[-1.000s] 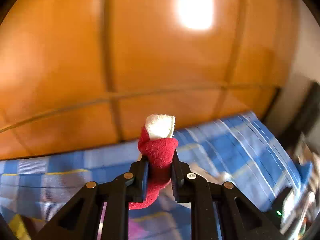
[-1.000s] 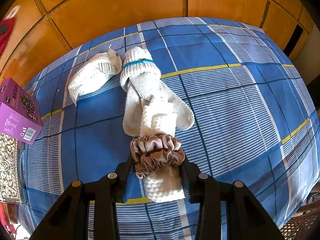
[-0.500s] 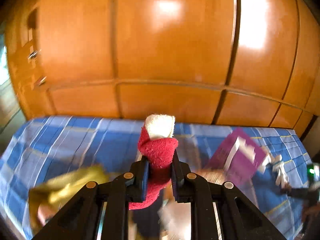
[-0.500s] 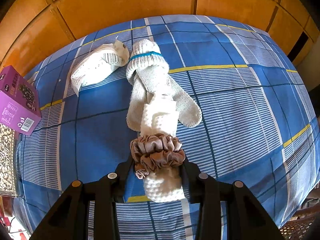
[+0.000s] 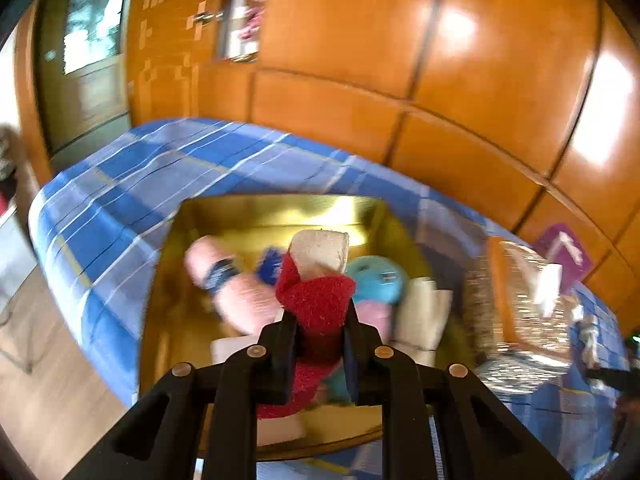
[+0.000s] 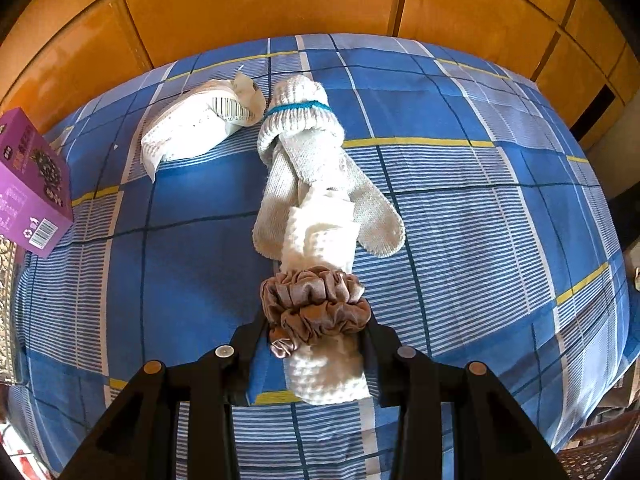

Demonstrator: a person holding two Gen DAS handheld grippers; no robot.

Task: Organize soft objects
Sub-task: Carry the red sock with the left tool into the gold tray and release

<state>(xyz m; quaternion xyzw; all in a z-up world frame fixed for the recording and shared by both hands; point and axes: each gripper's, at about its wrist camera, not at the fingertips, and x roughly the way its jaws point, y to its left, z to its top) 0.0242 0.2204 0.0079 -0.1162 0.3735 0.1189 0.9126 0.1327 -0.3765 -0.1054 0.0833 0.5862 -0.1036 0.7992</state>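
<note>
Soft objects: one red and white sock [image 5: 316, 280] in the left gripper [image 5: 319, 344], one white knobbly cloth [image 6: 324, 248] with one brown scrunchie [image 6: 314, 304] in the right gripper [image 6: 316, 356].

One sock, red with a white end, is pinched between the left fingers and stands up past their tips, above one gold box [image 5: 256, 212] that holds several blurred soft things, pink, blue and white.
On the blue checked cover [image 6: 480, 208] lie one grey-white sock pair [image 6: 304, 148] with a teal band and one white packet [image 6: 192, 128]; one purple carton [image 6: 28, 184] stands at the left edge.
The right fingers press on the scrunchie, which wraps the cloth roll; its far end lies over the sock pair.
</note>
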